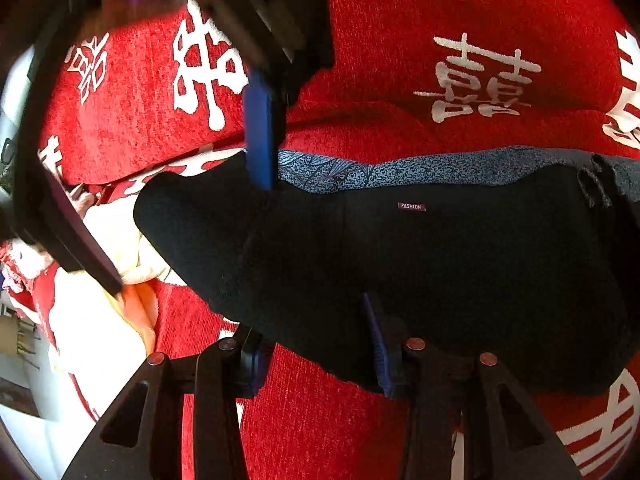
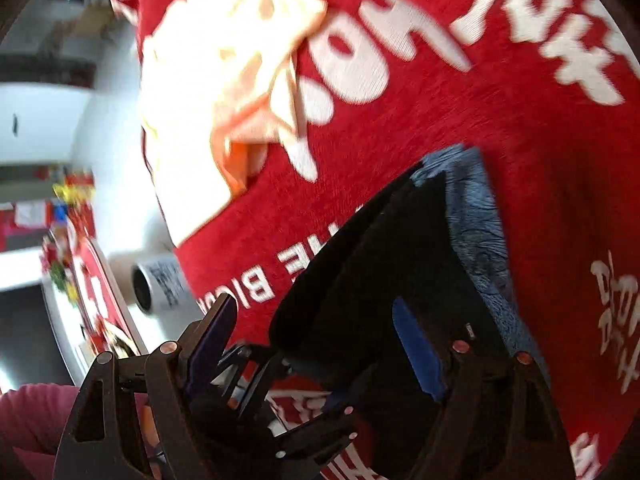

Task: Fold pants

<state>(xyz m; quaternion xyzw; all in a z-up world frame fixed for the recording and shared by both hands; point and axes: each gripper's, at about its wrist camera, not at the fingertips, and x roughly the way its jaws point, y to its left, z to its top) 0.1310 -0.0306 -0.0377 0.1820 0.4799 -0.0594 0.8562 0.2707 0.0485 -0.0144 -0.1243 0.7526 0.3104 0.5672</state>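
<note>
The black pants (image 1: 420,264) lie folded on the red cloth (image 1: 360,8), with a small "FASHION" label and a blue patterned lining along the far edge. My left gripper (image 1: 316,344) is open at the near edge of the pants, its right finger resting on the black fabric. My right gripper (image 2: 316,336) is open above the end of the pants (image 2: 384,264); it also shows in the left wrist view (image 1: 262,136), hovering over the far left part of the pants. Neither gripper holds fabric.
A cream and orange garment (image 2: 224,80) lies on the red cloth left of the pants, also in the left wrist view (image 1: 108,320). White floor and a cylindrical can (image 2: 156,284) are beyond the cloth's edge. Colourful items stand at the far left.
</note>
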